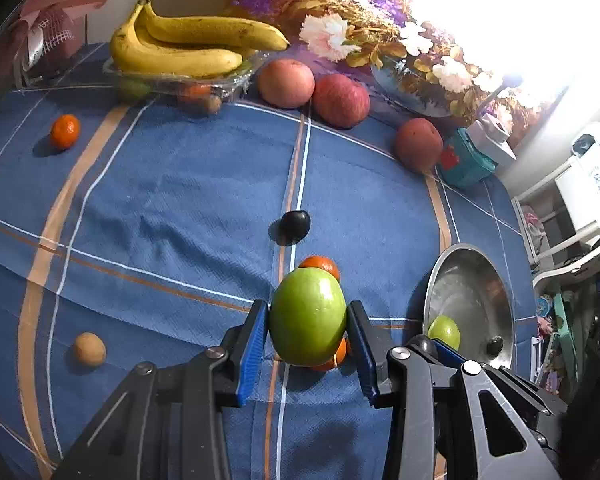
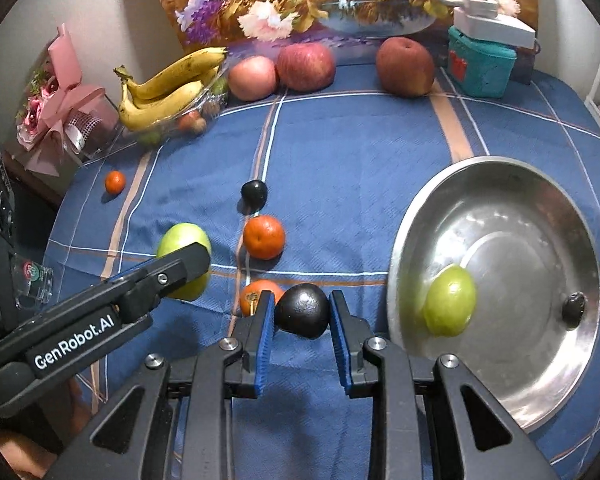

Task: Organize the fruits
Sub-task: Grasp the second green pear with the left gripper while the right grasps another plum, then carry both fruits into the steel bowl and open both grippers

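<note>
The left gripper (image 1: 307, 316) is clamping a green fruit (image 1: 307, 316) between its blue pads, holding it over two oranges (image 1: 321, 266) on the blue plaid cloth (image 1: 180, 200). The right gripper (image 2: 302, 312) is squeezing a dark plum (image 2: 302, 311), jaws nearly closed around it, just left of the steel bowl (image 2: 500, 184). That bowl is sitting at the near right and is already holding another green fruit (image 2: 450, 300) plus a small dark one (image 2: 575, 307) by its rim. A second plum (image 2: 254, 193) is lying mid-cloth, a small orange (image 2: 115, 182) is sitting far left, and a brown fruit (image 1: 89, 349) is lying near left. At the far edge, bananas (image 1: 188, 44) are resting on a clear tray (image 1: 180, 80), with three red apples (image 1: 286, 83) lined up to their right.
</note>
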Tool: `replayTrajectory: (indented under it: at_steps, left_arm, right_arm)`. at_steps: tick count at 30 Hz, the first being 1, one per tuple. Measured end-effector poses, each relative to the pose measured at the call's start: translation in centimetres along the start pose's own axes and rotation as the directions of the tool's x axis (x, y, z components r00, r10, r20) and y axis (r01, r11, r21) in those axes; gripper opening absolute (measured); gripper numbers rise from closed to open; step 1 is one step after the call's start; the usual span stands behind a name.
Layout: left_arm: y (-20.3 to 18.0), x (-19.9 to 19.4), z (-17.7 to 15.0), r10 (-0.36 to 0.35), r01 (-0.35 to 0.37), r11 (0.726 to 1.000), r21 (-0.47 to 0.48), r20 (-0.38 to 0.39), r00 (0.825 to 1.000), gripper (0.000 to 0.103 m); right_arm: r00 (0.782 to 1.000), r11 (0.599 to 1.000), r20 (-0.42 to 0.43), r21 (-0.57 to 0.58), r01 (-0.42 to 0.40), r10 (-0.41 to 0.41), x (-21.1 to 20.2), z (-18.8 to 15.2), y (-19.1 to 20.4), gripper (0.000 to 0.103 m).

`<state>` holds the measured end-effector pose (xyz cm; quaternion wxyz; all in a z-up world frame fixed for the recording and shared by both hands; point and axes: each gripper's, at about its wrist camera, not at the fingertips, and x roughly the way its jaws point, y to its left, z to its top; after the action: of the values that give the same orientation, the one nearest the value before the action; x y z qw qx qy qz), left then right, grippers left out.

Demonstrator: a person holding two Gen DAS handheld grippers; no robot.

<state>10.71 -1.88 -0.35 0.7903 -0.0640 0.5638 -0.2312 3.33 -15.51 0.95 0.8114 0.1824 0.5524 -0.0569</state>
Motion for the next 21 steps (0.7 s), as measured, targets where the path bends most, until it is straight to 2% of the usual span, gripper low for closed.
replayTrajectory:
  at_steps: [8, 15, 17, 21]
  left_arm:
    - [-0.5, -0.5, 0.1, 0.017, -0.017, 1.0, 0.007, 0.023, 1.0, 0.043]
    - [-2.4, -0.7, -0.1, 0.027, -0.029, 0.998, 0.053, 0.041, 0.999, 0.043]
    - [-3.2, -0.8, -0.2, 0.026, -0.029, 0.997, 0.074, 0.043, 0.999, 0.043]
    - [-5.5, -0.3, -1.0, 0.026, -0.03, 0.99, 0.14, 0.034, 0.999, 0.043]
  right_arm:
    - [0.999, 0.998, 0.027, 0.052, 0.026, -0.028, -1.0, 0.4, -2.0, 0.028]
    - [0.993, 0.987, 0.053, 0.128, 0.097, -0.104, -2.3, 0.7, -5.6, 0.028]
    - [0.99, 0.981, 0.055, 0.152, 0.119, -0.129, -2.7, 0.6, -6.8, 0.028]
    - [0.971, 0.958, 0.063, 0.187, 0.216, -0.231, -3.7, 0.4, -9.3, 0.028]
